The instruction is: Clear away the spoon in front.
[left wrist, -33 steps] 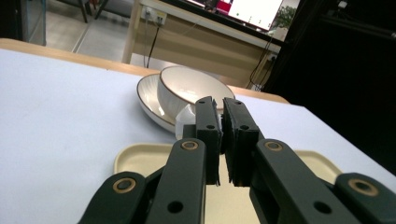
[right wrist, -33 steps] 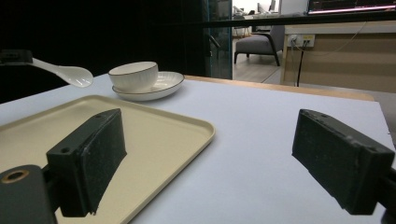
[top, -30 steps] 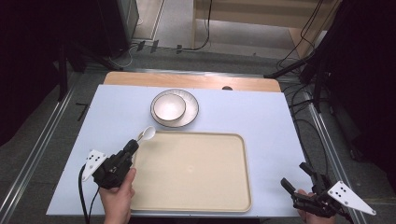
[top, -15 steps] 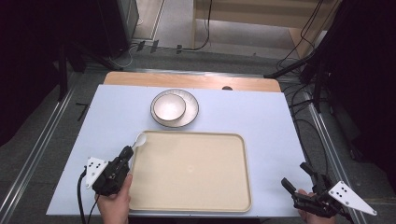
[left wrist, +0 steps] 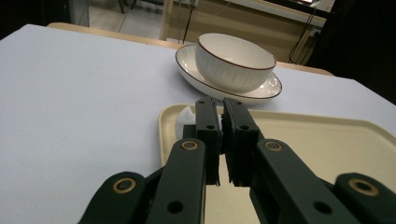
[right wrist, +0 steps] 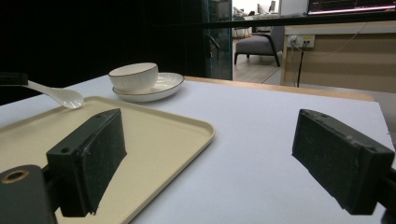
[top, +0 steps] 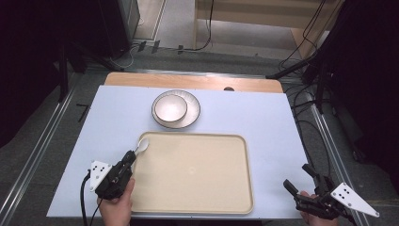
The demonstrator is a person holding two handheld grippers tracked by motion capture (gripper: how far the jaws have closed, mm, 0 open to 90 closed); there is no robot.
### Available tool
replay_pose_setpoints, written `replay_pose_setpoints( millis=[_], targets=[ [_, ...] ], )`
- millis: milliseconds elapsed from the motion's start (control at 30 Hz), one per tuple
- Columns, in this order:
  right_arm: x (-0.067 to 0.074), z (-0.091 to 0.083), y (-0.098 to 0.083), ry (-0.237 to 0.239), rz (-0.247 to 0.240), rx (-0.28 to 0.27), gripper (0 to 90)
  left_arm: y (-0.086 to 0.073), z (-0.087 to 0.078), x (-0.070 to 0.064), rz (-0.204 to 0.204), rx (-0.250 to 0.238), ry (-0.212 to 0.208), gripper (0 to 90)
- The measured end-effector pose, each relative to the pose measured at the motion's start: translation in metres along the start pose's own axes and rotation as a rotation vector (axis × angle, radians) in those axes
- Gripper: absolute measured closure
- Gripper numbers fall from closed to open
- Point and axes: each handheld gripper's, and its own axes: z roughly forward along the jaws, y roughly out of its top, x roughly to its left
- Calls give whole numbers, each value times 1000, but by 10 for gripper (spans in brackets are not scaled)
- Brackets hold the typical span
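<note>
White plastic spoon [top: 141,146] sits clamped in the left gripper [top: 128,160], bowl apparently over the beige rectangular tray's [top: 197,207] far-left corner. Right gripper [top: 301,181] rests wide, holding nothing.

High view looks down from above; both low, close gripper views (table-level) share the bowl [left wrist: 235,61].

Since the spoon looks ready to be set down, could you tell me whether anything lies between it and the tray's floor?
Nothing visible does. The left claw is shut on the spoon, whose white bowl hangs over the tray at its far left corner. The tray's floor is bare; the bowl sits on its plate beyond the tray.
</note>
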Motion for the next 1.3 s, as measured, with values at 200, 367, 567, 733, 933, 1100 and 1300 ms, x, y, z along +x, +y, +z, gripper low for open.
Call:
replay_pose_setpoints(
  millis=[200,367,567,733,933,1100,1300],
  targets=[
    [0,0,0,1,0,-4,100,-1,-2,0,-5,21,3,864],
    [0,0,0,0,3,-4,100,-1,-3,-3,23,31,10,863],
    [0,-1,0,0,2,-6,100,-2,-5,-2,29,35,5,863],
    [0,-1,0,2,-1,-4,100,-3,-6,-3,43,31,-1,857],
    [0,-1,0,1,2,-4,100,-3,-6,-3,34,29,-25,742],
    [0,0,0,3,-4,-4,100,-2,-6,-2,24,30,-24,730],
    [0,-1,0,0,-1,-4,100,2,-8,-2,40,3,1,579]
  ],
)
